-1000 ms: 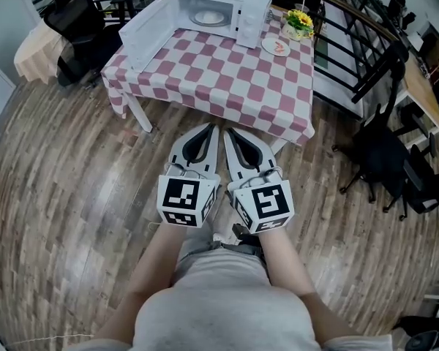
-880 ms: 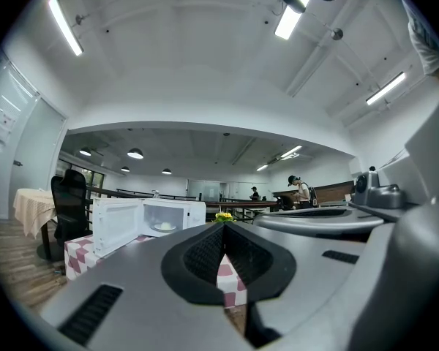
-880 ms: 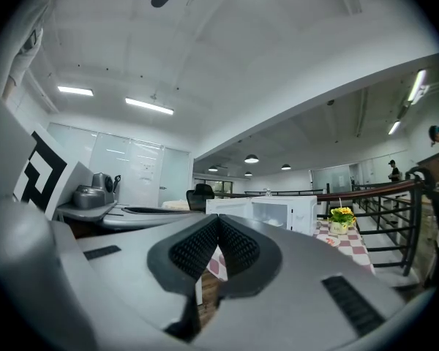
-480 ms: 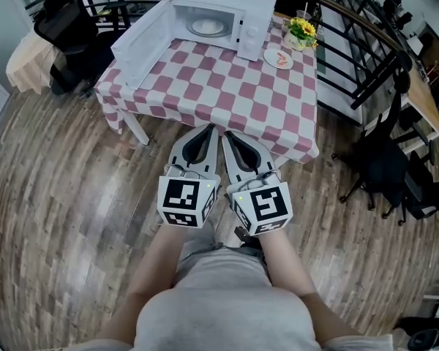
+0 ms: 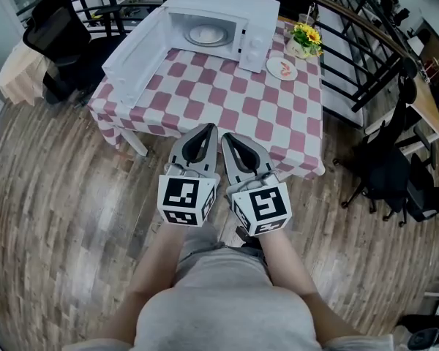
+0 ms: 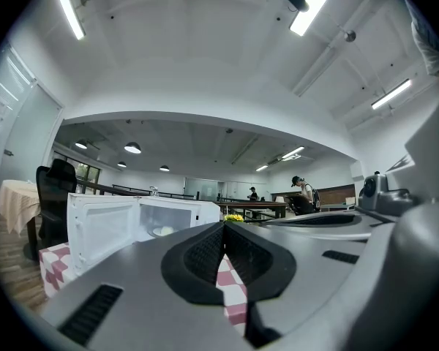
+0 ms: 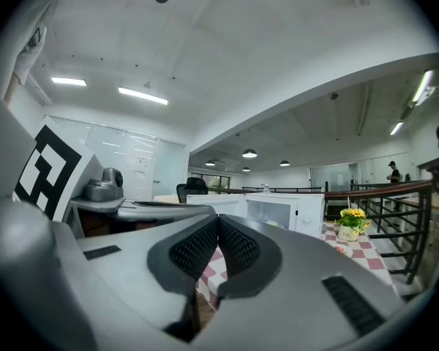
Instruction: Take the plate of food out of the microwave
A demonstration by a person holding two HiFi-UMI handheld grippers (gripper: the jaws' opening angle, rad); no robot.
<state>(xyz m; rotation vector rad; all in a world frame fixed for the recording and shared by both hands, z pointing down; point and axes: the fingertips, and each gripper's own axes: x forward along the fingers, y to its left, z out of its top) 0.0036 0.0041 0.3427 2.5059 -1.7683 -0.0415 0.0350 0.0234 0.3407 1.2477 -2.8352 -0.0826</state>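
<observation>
Wooden floor (image 5: 58, 196) surrounds a bench (image 5: 227, 112) under a pink-checked cloth; at its far side stands the white microwave (image 5: 230, 2), door swung open to the left, with the plate of food (image 5: 205, 34) inside; the left gripper (image 5: 208, 128) and right gripper (image 5: 225, 134) hover side by side by the near edge, fingers pressed together, holding nothing.

The checkered table (image 5: 227, 115) carries an open microwave (image 5: 230, 9), a small plate (image 5: 282, 69) and a flower pot (image 5: 305, 41).
</observation>
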